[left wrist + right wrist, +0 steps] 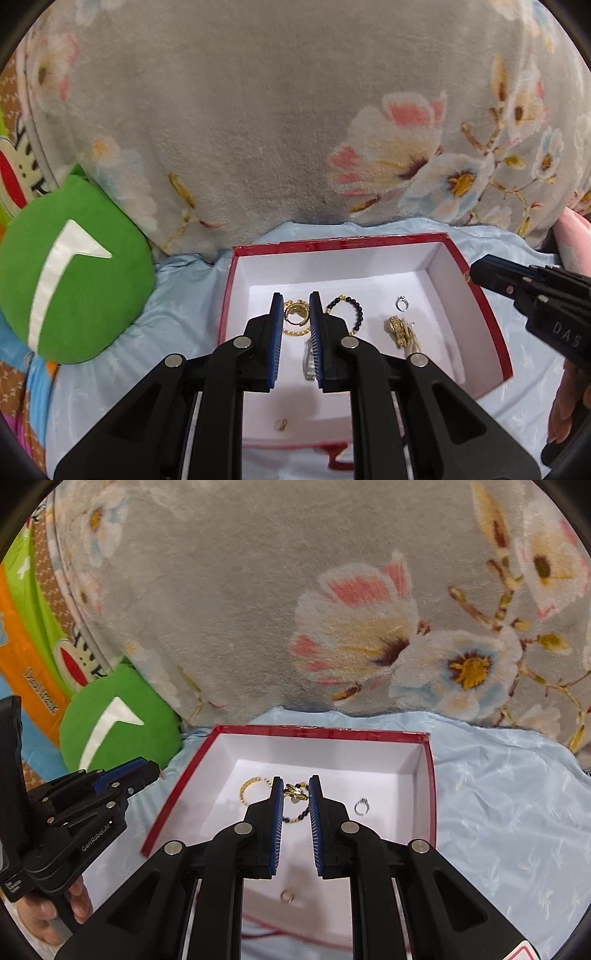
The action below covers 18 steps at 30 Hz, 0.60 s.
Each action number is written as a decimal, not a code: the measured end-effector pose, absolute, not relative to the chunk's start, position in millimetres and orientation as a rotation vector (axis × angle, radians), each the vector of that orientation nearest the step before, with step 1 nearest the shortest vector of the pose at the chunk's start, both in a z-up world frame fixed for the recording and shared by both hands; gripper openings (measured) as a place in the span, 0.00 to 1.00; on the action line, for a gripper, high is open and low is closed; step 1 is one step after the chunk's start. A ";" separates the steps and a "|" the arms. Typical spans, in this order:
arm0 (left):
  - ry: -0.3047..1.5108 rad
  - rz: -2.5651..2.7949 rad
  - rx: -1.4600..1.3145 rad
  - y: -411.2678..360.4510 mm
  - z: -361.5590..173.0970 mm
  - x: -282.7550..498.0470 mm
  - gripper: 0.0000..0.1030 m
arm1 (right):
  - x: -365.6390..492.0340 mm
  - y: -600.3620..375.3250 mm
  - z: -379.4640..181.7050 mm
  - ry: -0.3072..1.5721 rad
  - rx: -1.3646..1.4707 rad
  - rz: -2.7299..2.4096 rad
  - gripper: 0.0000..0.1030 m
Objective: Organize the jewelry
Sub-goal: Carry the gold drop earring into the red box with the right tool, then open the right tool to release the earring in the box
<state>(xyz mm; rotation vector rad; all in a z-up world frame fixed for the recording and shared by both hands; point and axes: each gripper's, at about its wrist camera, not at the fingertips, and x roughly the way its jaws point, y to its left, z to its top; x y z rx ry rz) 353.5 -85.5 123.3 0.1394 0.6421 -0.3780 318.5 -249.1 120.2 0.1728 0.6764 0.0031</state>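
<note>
A red box (343,240) with a white inside lies on a light blue sheet and holds the jewelry. In the left wrist view my left gripper (296,301) hovers open over gold rings (295,314); beside them lie a dark bead bracelet (354,310), a silver ring (402,304), a gold chain piece (400,332) and a small earring (281,424). In the right wrist view my right gripper (296,781) is shut on a small gold piece (295,792) above the box (317,733). A gold bangle (251,788), a silver ring (361,806) and a small hoop (287,896) lie inside.
A grey floral blanket (258,129) rises behind the box. A green round cushion (70,269) sits to the left. The light blue sheet (509,797) spreads to the right of the box. My left gripper's body (92,797) shows at the left of the right wrist view.
</note>
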 end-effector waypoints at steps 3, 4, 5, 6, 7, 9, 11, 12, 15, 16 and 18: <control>0.664 -0.368 0.137 -93.1 108.6 381.4 0.13 | 343.0 -249.1 104.5 0.705 0.144 -0.008 0.12; 0.667 -0.362 0.140 -94.7 104.2 388.6 0.13 | 351.2 -248.9 98.3 0.714 0.134 -0.012 0.12; 0.674 -0.358 0.137 -95.9 99.2 396.3 0.13 | 357.0 -249.2 93.6 0.719 0.129 -0.015 0.12; 0.685 -0.352 0.133 -97.1 93.9 403.8 0.13 | 362.4 -249.7 88.3 0.725 0.126 -0.019 0.12; 0.696 -0.344 0.128 -98.2 87.5 411.6 0.13 | 367.3 -250.7 82.7 0.731 0.126 -0.023 0.12; 0.704 -0.331 0.132 -100.0 78.5 420.8 0.13 | 374.5 -252.8 73.6 0.738 0.126 -0.027 0.12; 0.712 -0.322 0.137 -102.2 70.2 427.8 0.13 | 380.7 -253.2 64.2 0.746 0.119 -0.034 0.12; 0.718 -0.320 0.139 -103.1 66.0 430.4 0.13 | 383.0 -253.2 59.8 0.751 0.116 -0.034 0.12; 0.728 -0.313 0.148 -104.9 56.7 436.7 0.14 | 388.2 -251.7 50.6 0.761 0.097 -0.039 0.12; 0.732 -0.311 0.149 -105.4 54.4 437.9 0.14 | 389.2 -251.1 48.8 0.762 0.095 -0.040 0.12; 0.734 -0.312 0.145 -104.9 54.0 439.7 0.14 | 392.3 -250.6 46.4 0.769 0.096 -0.037 0.12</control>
